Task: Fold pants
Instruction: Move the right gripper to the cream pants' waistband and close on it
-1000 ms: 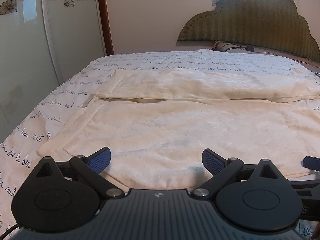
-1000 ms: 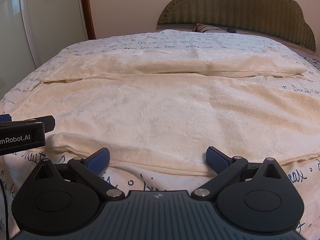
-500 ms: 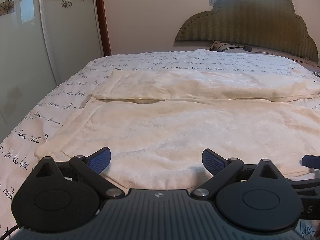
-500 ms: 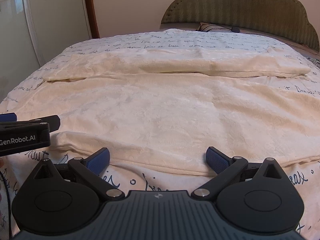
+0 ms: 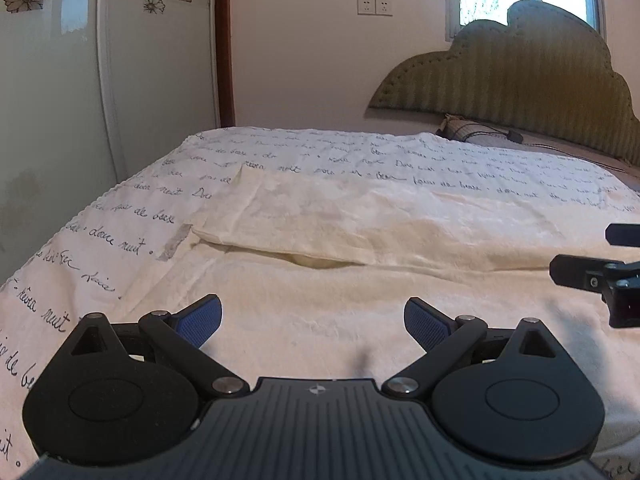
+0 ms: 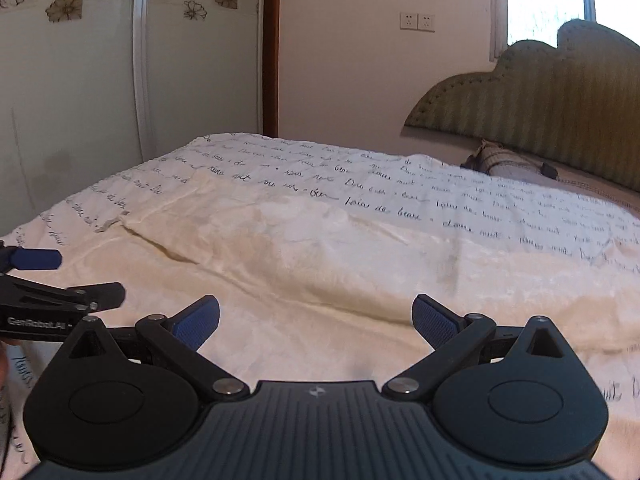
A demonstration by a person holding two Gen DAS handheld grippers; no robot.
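Now: cream pants (image 5: pixel 360 280) lie flat across script-print bedspread (image 5: pixel 120 240), one leg beyond other. Left gripper (image 5: pixel 313 318) wide, empty, over near leg; right gripper (image 6: pixel 316 320) likewise. Advice: lower both onto pants' near edge, pinch evenly, lift together.

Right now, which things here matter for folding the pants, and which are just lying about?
For the job:
cream plush pants
left gripper, jaws open
right gripper, jaws open

Just there:
white script-printed bedspread
green padded headboard
striped pillow
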